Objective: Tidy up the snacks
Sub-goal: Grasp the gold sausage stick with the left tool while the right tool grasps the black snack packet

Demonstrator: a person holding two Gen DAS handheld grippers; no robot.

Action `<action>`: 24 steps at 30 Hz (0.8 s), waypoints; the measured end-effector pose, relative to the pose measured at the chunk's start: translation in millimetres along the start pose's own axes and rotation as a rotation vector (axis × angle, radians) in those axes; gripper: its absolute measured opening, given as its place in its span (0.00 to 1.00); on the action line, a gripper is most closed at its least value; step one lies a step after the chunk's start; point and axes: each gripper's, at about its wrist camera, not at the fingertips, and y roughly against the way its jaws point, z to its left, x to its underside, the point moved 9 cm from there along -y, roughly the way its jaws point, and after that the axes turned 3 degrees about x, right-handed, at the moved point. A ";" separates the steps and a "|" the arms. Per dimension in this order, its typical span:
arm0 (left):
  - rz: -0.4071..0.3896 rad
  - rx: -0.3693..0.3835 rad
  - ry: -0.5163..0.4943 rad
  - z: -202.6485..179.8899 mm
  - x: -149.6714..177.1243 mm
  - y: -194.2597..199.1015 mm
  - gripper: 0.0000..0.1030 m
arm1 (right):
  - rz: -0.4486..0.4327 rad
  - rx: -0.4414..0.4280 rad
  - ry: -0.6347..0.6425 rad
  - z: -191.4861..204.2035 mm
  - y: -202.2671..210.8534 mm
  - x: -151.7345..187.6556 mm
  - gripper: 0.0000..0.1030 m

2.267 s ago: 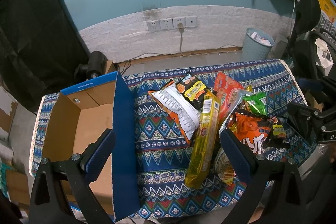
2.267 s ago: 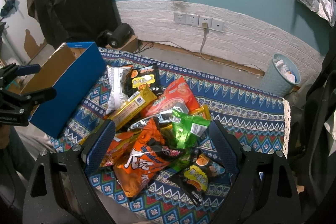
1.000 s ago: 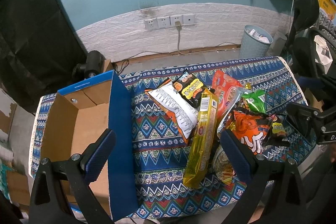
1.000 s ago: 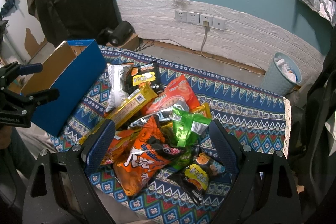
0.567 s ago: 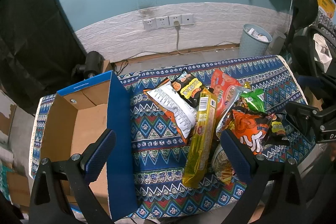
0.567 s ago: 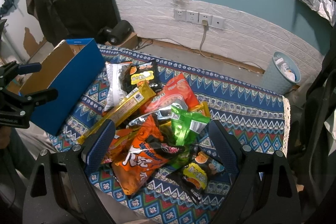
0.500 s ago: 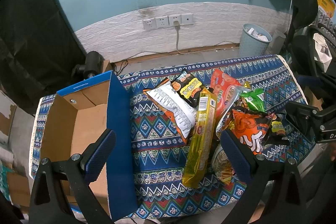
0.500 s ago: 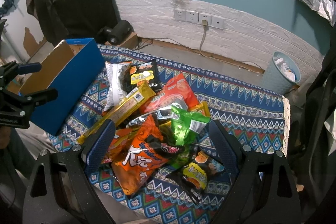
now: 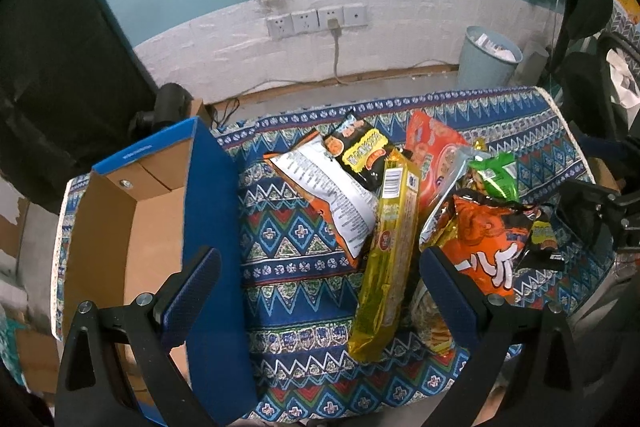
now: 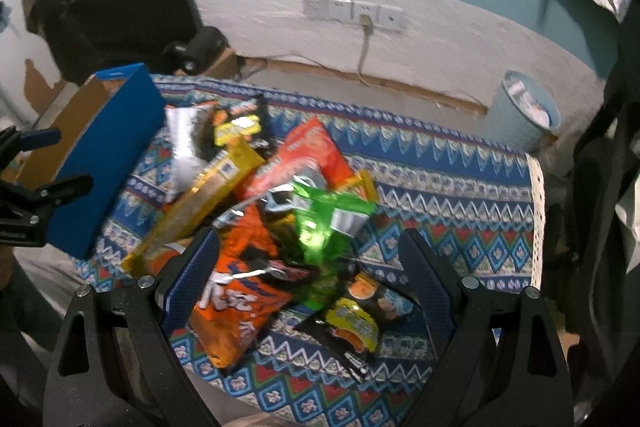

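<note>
Nearest me, the left gripper (image 9: pixel 320 289) hung with its fingers spread wide and nothing between them, over the near edge of the patterned cloth (image 9: pixel 296 247). The right gripper (image 10: pixel 310 267) was likewise splayed apart and empty, poised above the snack pile; that view was blurred. Just under it lay an orange bag (image 10: pixel 240 287), a green packet (image 10: pixel 324 223) and a small black-and-yellow packet (image 10: pixel 354 327). On the left gripper's side stood an open blue cardboard box (image 9: pixel 160 227), its brown inside bare. Beside the box, apart from it, a long yellow pack (image 9: pixel 386 251) lay over a white-backed bag (image 9: pixel 328 195), with a black packet (image 9: pixel 362 155) and a red bag (image 9: pixel 432 155) behind. Farther back sat a pale blue bin (image 9: pixel 486 61) and wall sockets (image 9: pixel 316 21).
</note>
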 end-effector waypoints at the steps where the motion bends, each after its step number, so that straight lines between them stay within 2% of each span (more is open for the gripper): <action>1: 0.012 0.012 -0.008 -3.6 0.3 -5.2 0.98 | 0.021 0.012 -0.017 -7.1 -5.9 3.7 0.87; 6: 0.053 0.026 -0.028 -15.2 0.9 -27.6 0.98 | 0.101 0.055 -0.090 -32.4 -28.1 20.8 0.87; 10: 0.084 0.005 -0.037 -19.0 2.6 -49.8 0.98 | 0.169 0.105 -0.133 -52.7 -45.7 39.6 0.87; 16: 0.166 0.012 -0.035 -28.9 12.2 -84.4 0.98 | 0.220 0.104 -0.190 -67.8 -59.1 60.7 0.87; 24: 0.225 0.012 -0.070 -45.8 21.7 -111.1 0.98 | 0.286 0.067 -0.262 -77.5 -76.0 82.7 0.87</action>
